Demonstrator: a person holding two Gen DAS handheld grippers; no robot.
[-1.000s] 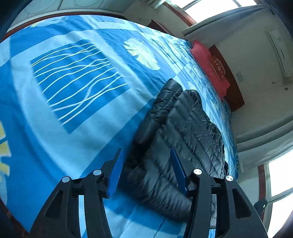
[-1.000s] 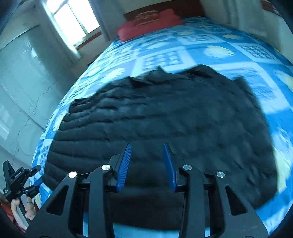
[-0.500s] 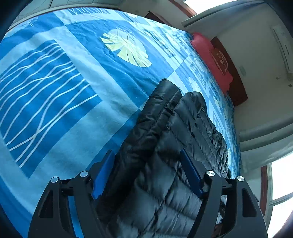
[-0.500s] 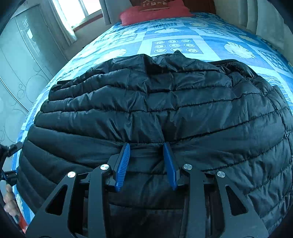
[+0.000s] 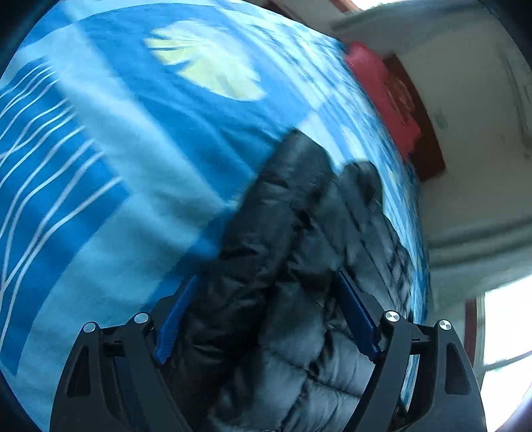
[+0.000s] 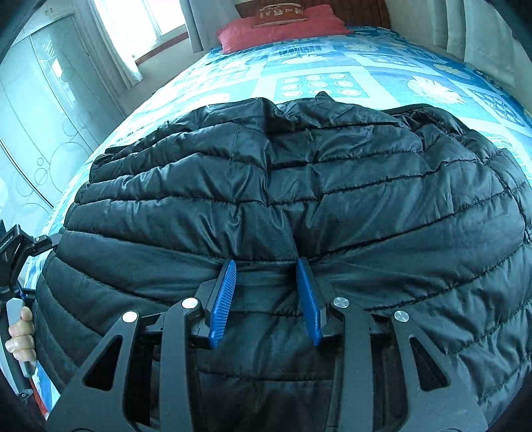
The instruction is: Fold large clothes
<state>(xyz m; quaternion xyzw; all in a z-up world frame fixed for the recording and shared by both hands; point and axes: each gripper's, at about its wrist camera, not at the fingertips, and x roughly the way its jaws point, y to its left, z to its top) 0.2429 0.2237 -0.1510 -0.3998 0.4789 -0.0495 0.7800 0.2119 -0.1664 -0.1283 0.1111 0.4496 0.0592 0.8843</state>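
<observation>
Now both claws are settling onto the near edge of the jacket, lining up the grab before a fold.

The black puffer jacket (image 6: 299,186) is lying spread across the blue patterned bed (image 6: 332,83), its near hem toward us and the red pillow (image 6: 279,26) at the far end. The right claw (image 6: 267,299) is sitting with its blue fingers (image 6: 224,295) apart, pressing into the quilted fabric around a small ridge, not yet pinching it. The left claw (image 5: 266,319), at the jacket's (image 5: 292,266) left edge, is standing wide apart, straddling a thick bunched roll of the garment; that view is blurring. Next move, by my reading: both claws need closing firmly on enough layers, because this slick, puffy fabric looks likely to slip, then lifting together and carrying the near edge toward the far side.
</observation>
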